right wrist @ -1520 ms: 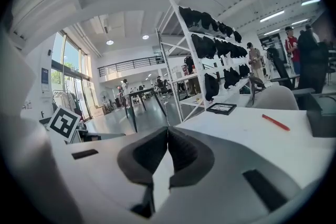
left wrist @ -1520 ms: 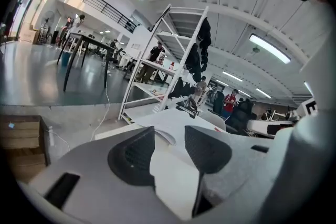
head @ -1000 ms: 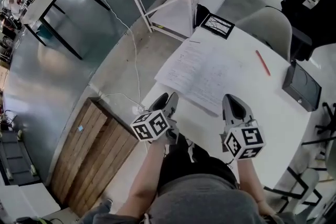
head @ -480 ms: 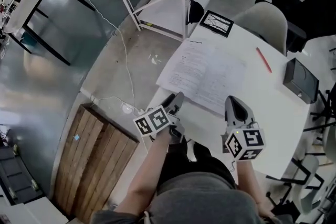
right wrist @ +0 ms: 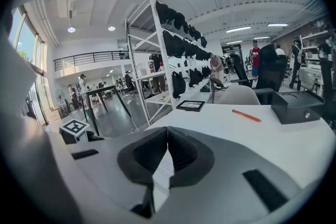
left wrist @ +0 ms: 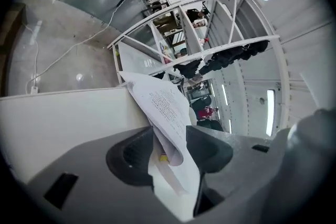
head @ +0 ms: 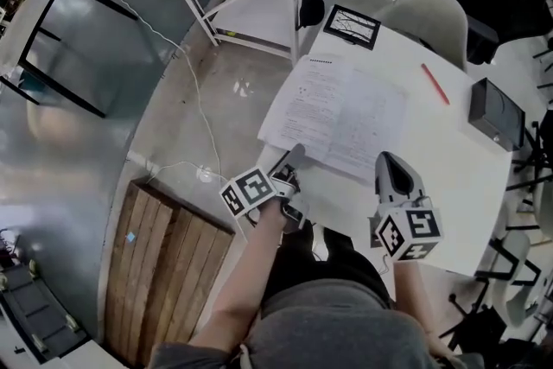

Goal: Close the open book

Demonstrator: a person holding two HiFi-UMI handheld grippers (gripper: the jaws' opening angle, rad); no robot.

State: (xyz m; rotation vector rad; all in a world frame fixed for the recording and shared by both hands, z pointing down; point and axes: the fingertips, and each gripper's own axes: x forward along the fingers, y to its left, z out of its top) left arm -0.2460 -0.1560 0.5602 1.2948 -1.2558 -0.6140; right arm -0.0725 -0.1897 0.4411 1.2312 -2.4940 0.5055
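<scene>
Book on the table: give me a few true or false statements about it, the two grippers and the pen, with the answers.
1. The book lies open on the table. True.
2. The right gripper has its jaws wide apart. False: they meet at the tips, with nothing between them.
3. Pages of the book curl up between the jaws of the left gripper. True.
4. The pen lies on the book. False: it lies on bare table beyond the book, apart from it.
</scene>
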